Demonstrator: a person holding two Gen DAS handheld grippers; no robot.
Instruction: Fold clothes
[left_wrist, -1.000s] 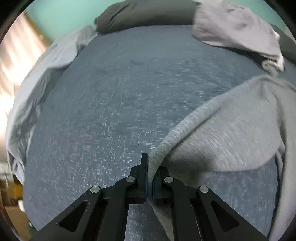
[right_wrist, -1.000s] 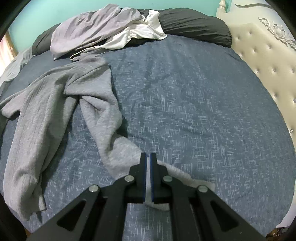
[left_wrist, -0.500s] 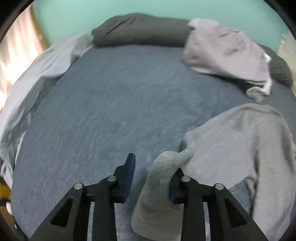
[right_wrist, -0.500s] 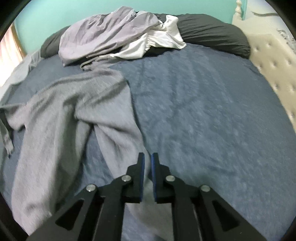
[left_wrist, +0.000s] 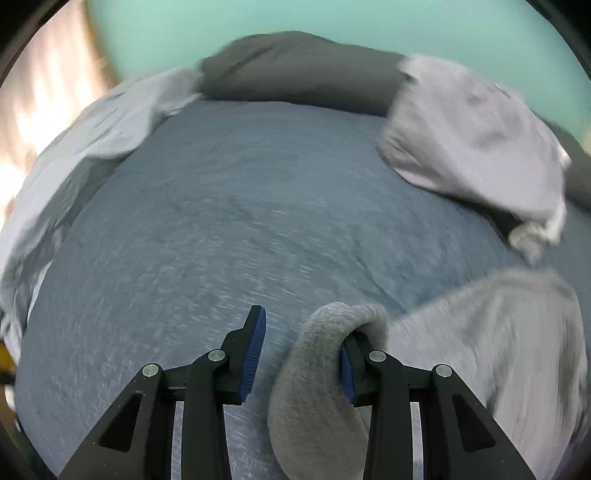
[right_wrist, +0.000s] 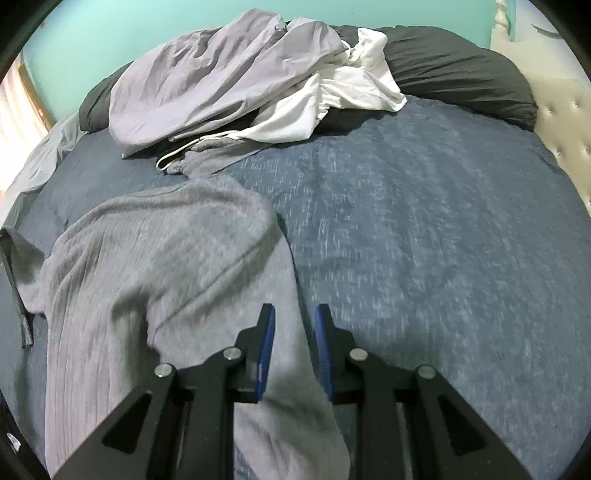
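Observation:
A grey knit garment lies spread on the blue bedspread, running from the middle left down to the near edge. My right gripper hovers over its right edge; its jaws are opening, the pads press on nothing, and the cloth lies beneath them. In the left wrist view, the garment's sleeve hangs draped over the right finger of my left gripper. That gripper is open and its left pad is bare. The rest of the garment bunches at the right.
A heap of lilac and white clothes lies at the far side against a long dark pillow. A cream tufted headboard bounds the right. Pale crumpled bedding lies along the left edge. Teal wall behind.
Both grippers were shut on the grey garment and now stand open. The left one rose with the sleeve still hooked over one finger. The right one moved left over the garment.

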